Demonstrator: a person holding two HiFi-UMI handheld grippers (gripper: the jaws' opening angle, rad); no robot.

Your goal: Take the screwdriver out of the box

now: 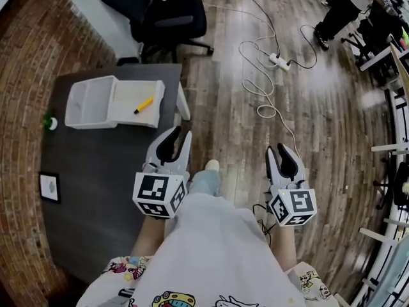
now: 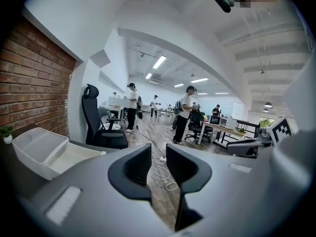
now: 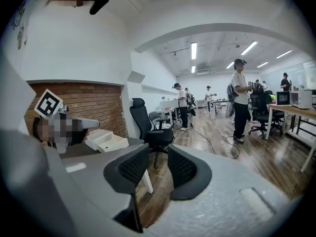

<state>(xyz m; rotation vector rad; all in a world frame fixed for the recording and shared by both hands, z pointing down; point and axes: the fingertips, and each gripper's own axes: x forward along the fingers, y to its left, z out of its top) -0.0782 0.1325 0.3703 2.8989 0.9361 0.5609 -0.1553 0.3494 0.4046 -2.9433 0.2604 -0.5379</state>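
On the dark table lies a white box with two compartments. A yellow screwdriver rests in its right compartment. My left gripper hovers over the table's right edge, short of the box, open and empty. My right gripper hangs over the wooden floor to the right, also open with nothing between its fingers. The left gripper view shows its gripper with the box at lower left. Past the gripper in the right gripper view, the box sits at mid left; the screwdriver is hidden there.
A black office chair stands beyond the table. A white cable with a power strip trails over the floor. A small plant and a framed card sit at the table's left edge. Several people stand far off in the room.
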